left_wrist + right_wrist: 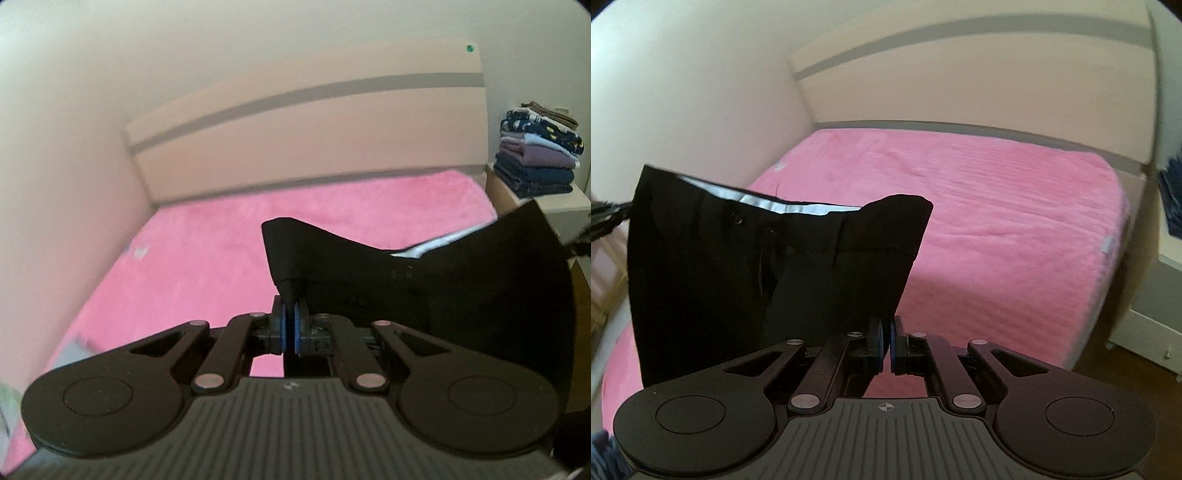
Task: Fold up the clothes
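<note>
Right wrist: black trousers (738,266) (white-lined waistband)

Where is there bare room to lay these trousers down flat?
The pink bed cover lies bare from the headboard to the near edge. It is crowded only off the bed: a stack of folded clothes fills the bedside unit beyond the headboard's end.

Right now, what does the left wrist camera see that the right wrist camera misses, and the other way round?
Only the left view shows the stack of folded clothes beside the headboard. Only the right view shows the buttons below the garment's waistband, and a white cabinet beside the bed. Both show the pink bed cover, and each shows its own tool, left tool and right tool, shut on the black trousers.
</note>
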